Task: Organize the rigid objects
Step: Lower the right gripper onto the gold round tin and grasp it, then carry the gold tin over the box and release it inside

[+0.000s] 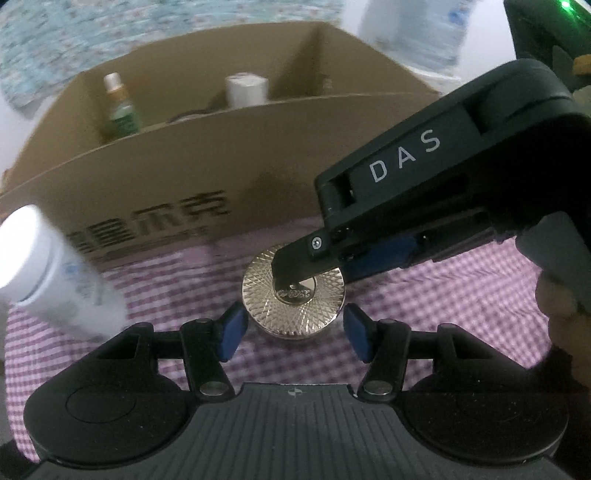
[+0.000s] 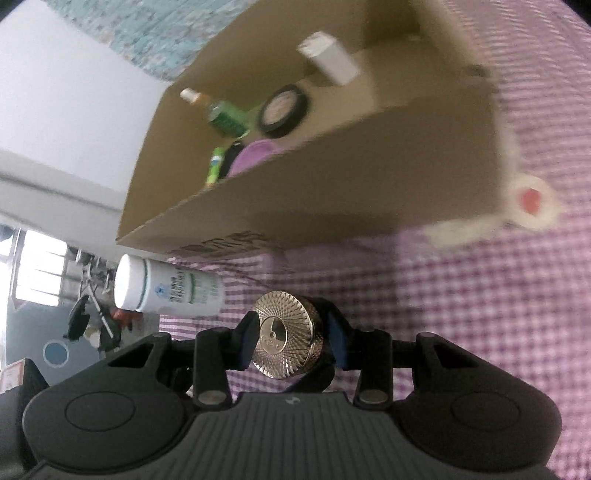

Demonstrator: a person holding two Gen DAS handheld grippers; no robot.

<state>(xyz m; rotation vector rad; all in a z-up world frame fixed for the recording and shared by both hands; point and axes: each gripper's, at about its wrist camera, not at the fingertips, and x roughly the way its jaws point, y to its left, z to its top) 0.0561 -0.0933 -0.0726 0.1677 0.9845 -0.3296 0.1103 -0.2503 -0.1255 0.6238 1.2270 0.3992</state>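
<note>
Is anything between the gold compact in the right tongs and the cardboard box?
Nothing loose. Only the cardboard box's own near wall faces the gold compact, so it must go over the rim. The white bottle lies off to one side.

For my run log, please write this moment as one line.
right gripper: shut on round gold metal jar | left gripper: open beside jar | brown cardboard box: behind

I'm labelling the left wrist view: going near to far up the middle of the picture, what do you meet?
Left tongs → round gold metal jar with a faceted lid → front wall of the brown cardboard box → white cylindrical bottle standing inside the box → blue floral cloth behind the box.
</note>
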